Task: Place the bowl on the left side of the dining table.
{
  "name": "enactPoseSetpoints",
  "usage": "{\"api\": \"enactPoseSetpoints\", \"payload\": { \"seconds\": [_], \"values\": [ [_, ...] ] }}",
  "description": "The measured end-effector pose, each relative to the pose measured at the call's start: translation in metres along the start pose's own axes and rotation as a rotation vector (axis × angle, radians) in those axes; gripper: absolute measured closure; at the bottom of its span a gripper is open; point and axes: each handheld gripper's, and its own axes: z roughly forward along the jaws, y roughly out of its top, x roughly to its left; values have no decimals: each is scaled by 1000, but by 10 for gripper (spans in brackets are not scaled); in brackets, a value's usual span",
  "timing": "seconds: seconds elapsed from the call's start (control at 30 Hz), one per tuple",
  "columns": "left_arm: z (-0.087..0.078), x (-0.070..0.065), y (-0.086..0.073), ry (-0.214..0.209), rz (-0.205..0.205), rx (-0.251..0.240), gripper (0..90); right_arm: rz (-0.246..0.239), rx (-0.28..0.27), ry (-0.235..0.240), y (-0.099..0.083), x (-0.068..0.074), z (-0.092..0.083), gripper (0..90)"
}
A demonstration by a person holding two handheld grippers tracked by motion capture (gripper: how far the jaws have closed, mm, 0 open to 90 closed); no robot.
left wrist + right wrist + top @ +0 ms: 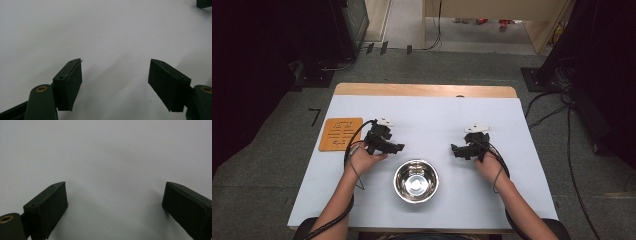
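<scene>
A shiny steel bowl (416, 181) stands empty near the front middle of the white table (437, 115). To its upper left, a hand holds my left gripper (398, 147) low over the table, jaws pointing right. In its own view the left gripper (115, 67) is open, with bare tabletop between the pads (75, 82). My right gripper (455, 150) sits to the bowl's upper right, jaws pointing left toward the other one. Seen from its own camera, the right gripper (115, 192) stands wide open over bare white surface.
An orange square mat (340, 134) lies flat at the table's left edge. A dark corner of the right gripper's jaw (203, 3) peeks in at the top right of the left gripper view. Cables (562, 115) run over the floor to the right.
</scene>
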Motion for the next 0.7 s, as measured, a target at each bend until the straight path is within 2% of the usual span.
{"api": "enactPoseSetpoints", "payload": {
  "seconds": [0.17,0.27,0.7],
  "values": [
    [-4,0,0,-5,-2,-3,301,-1,-1,0,0,0,0,57],
    [-6,0,0,-24,-8,2,341,-1,-1,0,0,0,0,57],
    [-11,-5,0,-38,5,1,350,-1,-1,0,0,0,0,57]
  ]
}}
